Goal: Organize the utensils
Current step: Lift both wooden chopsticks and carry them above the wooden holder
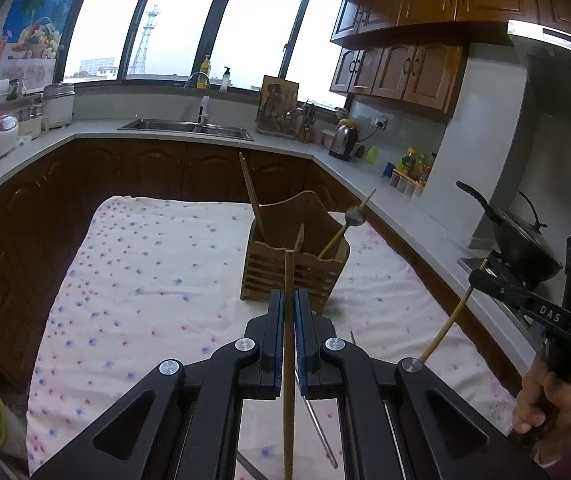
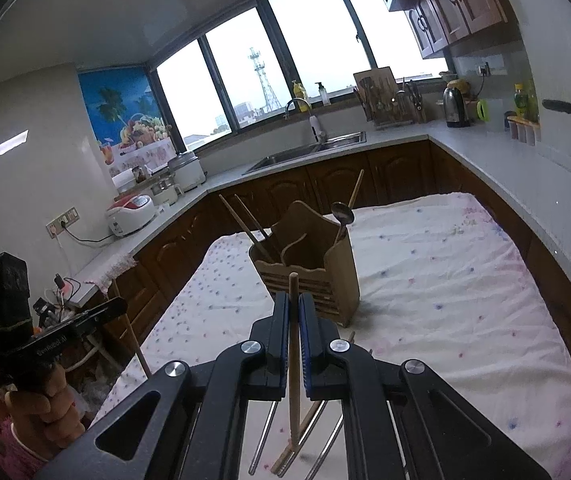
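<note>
Each gripper, left and right, has its jaws closed on one upright chopstick above the bench; the holder stands just ahead, already containing utensils. The sticks look light, stiff and smooth, likely to pivot; a mid-shaft hold suits.

Both wrist views face the shared utensil holder.
</note>
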`<state>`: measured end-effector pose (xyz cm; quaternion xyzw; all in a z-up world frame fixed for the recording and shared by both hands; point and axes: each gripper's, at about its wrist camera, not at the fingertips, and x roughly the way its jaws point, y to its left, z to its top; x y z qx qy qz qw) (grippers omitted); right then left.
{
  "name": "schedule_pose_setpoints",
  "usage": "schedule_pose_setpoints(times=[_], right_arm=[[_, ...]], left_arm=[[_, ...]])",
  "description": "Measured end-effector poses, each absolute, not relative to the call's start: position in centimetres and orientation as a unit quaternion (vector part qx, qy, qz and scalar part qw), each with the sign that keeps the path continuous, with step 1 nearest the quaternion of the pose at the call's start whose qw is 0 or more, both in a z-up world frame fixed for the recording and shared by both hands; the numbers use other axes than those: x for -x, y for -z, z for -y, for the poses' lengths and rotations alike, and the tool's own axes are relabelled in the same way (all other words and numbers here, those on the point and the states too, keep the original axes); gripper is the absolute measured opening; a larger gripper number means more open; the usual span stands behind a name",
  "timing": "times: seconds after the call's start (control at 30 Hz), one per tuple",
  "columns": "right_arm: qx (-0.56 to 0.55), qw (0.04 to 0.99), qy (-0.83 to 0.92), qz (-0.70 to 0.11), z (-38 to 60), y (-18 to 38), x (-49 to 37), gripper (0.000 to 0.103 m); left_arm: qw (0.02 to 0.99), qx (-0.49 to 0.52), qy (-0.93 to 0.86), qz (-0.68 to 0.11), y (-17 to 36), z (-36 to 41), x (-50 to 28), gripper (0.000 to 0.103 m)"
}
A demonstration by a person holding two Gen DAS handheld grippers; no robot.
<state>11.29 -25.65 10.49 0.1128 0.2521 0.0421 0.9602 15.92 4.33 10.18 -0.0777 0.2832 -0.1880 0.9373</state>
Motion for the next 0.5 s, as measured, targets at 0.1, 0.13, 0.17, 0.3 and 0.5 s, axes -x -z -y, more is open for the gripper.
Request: schedule_pose_setpoints(times=[0.1,0.13,0.17,0.3,0.5], right_arm=[[-0.112,0.961,-0.041,-0.248,25.7,-10.7,-11.5,0.005],[-0.112,0.962,-0.041,-0.246,25.7,-10.8,-11.6,0.005],[-0.112,0.962,-0.040,-0.244,25.8,-10.9,-11.7,0.005],[-0.111,0.964,-0.039,-0.238,26.0,-11.3,-12.2,0.005],[-0.108,0.969,-0.035,-0.221,26.4,-12.4,-13.4,0.005]], left_arm=[[0.939,0.080,0.186,-0.280,-10.3,-4.5,-16.2,0.003],[0.939,0.081,0.186,-0.279,-10.3,-4.5,-16.3,0.003],[0.939,0.082,0.186,-0.278,-10.3,-4.6,-16.5,0.003],[0.941,0.086,0.183,-0.272,-10.5,-4.6,-17.2,0.003],[0.947,0.083,0.184,-0.249,-11.3,-4.4,-18.8,0.003]])
